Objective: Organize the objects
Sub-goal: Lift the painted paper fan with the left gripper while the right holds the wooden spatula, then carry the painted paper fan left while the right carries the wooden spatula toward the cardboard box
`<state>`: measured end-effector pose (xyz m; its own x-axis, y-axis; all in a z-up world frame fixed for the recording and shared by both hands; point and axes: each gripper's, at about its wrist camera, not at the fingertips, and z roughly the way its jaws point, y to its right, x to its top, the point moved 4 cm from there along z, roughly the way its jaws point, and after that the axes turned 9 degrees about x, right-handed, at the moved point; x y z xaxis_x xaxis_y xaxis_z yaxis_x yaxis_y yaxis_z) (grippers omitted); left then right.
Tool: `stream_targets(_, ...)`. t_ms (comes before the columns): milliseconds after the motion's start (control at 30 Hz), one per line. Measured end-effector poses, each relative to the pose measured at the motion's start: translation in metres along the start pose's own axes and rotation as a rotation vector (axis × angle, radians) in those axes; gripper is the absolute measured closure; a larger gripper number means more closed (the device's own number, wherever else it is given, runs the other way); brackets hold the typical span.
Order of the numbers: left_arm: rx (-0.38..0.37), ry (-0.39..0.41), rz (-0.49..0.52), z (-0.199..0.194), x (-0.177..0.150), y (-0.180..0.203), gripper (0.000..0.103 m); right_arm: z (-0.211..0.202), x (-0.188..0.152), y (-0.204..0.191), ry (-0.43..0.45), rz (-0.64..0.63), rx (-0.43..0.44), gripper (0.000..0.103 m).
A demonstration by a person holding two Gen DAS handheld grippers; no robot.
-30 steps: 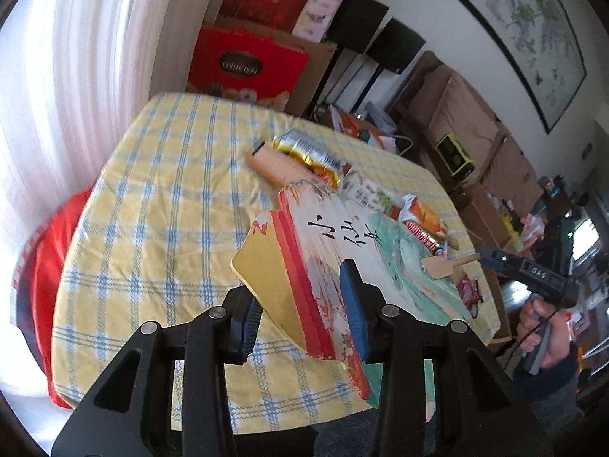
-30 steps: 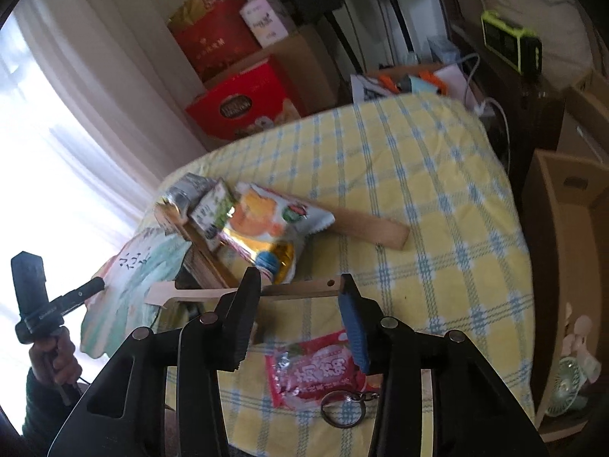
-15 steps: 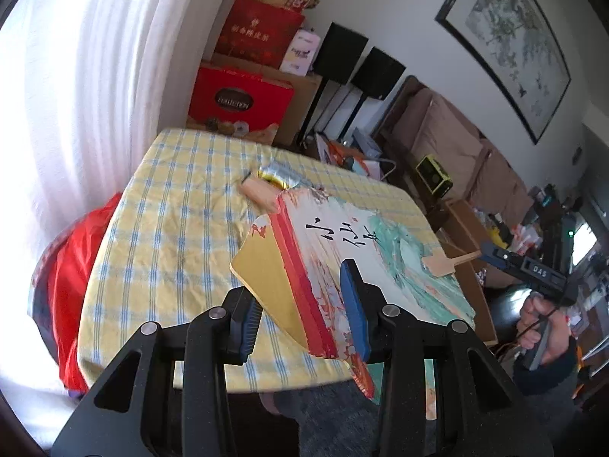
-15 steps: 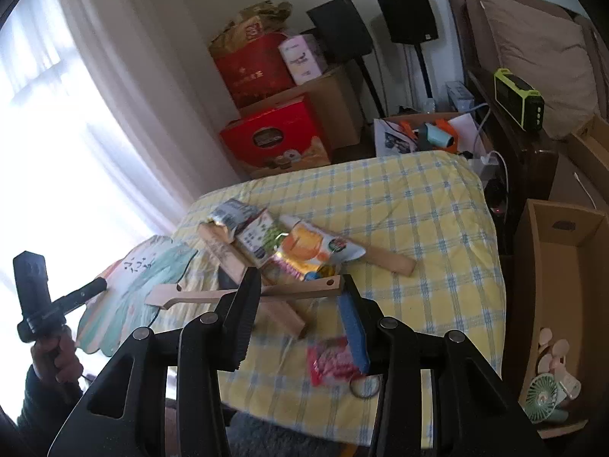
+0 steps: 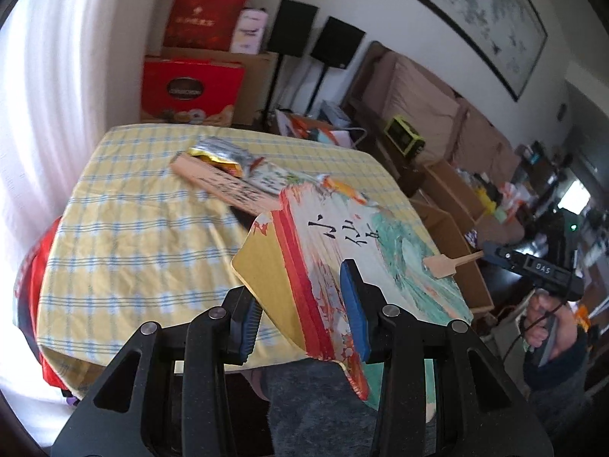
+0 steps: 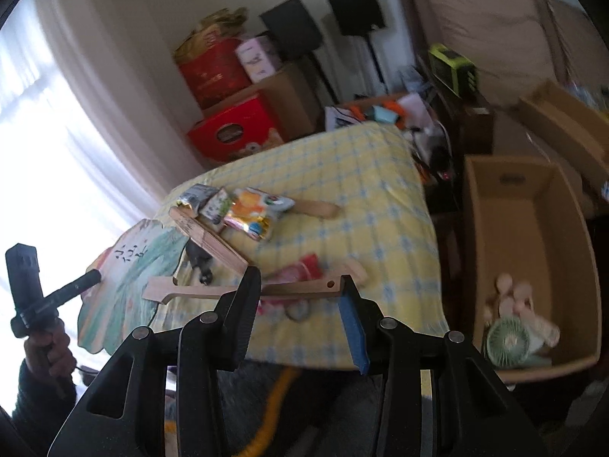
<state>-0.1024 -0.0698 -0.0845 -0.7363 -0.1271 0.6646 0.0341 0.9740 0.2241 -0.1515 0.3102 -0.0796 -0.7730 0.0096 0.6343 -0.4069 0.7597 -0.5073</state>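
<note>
The painted paper fan [image 5: 365, 251] hangs tilted in the air, its wooden handle [image 6: 243, 290] level. Snack packets [image 6: 255, 211] lie clustered on the checked worktop [image 5: 144, 228].

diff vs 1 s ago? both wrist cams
Both grippers pulled back and up from the table, which now looks smaller and farther in both views. Unchanged: left gripper clamps the painted fan, right gripper holds its wooden handle; snack packets stay put.

Fan [image 5: 365, 243] lifted off table [image 5: 125, 213], pulled toward lower frame; cardboard box [image 6: 529, 221] entered right of right-wrist view.
</note>
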Motion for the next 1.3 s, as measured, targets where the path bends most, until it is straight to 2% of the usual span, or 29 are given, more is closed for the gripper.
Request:
stream_targets(433,0.022,-0.015,0.107,0.012,0.002,0.069,0.065,-0.045,-0.022,0.055,0.072,0.104,-0.014,0.061)
stream_targets(700,0.047,-0.018,0.115,0.015,0.004,0.088,0.065,-0.054,-0.024,0.072,0.101,0.115,-0.003,0.061)
stream_targets(1000,0.031,0.027,0.145,0.013,0.019,0.125,0.065,-0.082,-0.013,0.09,0.164,0.135,-0.006,0.061)
stream_targets(1300,0.023,0.059,0.175,0.02,0.028,0.163,0.064,-0.112,-0.008,0.109,0.226,0.163,-0.053,0.061)
